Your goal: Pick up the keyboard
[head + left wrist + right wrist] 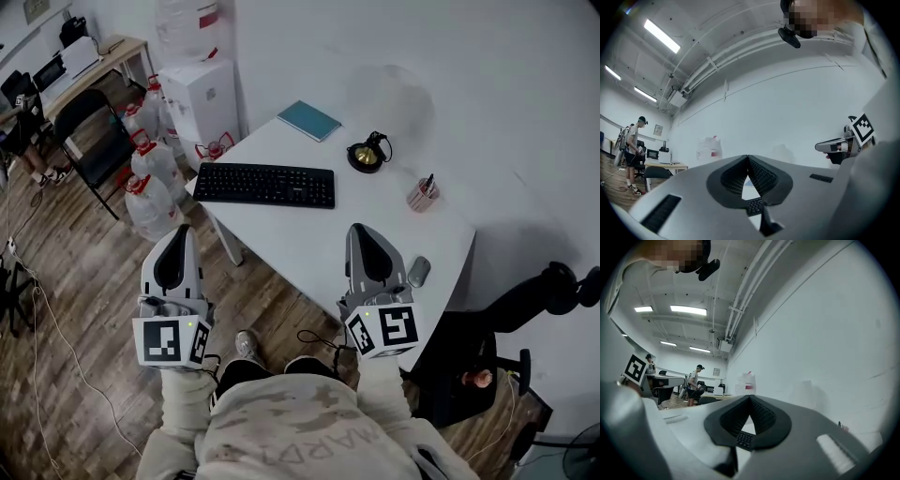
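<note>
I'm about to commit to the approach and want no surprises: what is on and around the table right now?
Table: one, white, centre, against the wall.
Keyboard: one, black, table's far left.
Notebook: one, teal, beyond the keyboard.
Round object: one, black and gold, right of the keyboard; cannot identify.
Pen cup: one, pinkish, right of the round object.
Mouse: one, grey, beside the right gripper.
Water jugs: several, red-capped, on the floor to the left.
Water dispenser: one, white, behind the jugs.
Chairs: two, black, left and right.
Left gripper: shut, empty, over the floor.
Right gripper: shut, empty, over the table's near edge.
</note>
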The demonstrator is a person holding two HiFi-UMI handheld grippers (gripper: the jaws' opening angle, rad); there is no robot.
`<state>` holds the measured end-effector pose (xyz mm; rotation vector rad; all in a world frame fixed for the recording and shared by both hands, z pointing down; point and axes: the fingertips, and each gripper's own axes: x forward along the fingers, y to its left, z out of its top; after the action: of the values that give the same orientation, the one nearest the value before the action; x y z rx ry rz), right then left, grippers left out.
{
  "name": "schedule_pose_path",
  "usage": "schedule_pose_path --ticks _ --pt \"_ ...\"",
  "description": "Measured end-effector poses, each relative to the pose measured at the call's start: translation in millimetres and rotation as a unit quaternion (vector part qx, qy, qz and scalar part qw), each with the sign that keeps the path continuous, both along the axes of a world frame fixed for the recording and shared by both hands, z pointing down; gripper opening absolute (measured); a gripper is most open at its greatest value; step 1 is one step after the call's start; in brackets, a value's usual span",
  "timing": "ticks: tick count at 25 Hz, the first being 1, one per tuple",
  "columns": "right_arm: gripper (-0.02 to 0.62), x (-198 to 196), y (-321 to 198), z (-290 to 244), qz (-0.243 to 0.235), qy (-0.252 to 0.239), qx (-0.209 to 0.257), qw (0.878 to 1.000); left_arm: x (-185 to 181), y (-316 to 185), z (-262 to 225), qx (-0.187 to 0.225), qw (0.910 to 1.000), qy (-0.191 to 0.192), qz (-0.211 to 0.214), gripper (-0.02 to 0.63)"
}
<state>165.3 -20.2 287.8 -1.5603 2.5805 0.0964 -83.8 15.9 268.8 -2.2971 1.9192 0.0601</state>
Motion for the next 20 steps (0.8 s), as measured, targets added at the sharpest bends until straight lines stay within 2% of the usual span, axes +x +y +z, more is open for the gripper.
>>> schedule_pose_path --ticks 11,20 --pt "0.011 -49.8 -59.7 -3.2 0.036 0.004 -0.002 0.999 -56.2 -77.1 -3.0 -0.003 0.9995 0.001 0.032 0.006" --pt "0.011 -82.8 -88.7 1.5 0.072 -0.001 -0.007 0.997 -94.3 -122.3 3.6 -0.009 0.998 0.003 0.062 0.006"
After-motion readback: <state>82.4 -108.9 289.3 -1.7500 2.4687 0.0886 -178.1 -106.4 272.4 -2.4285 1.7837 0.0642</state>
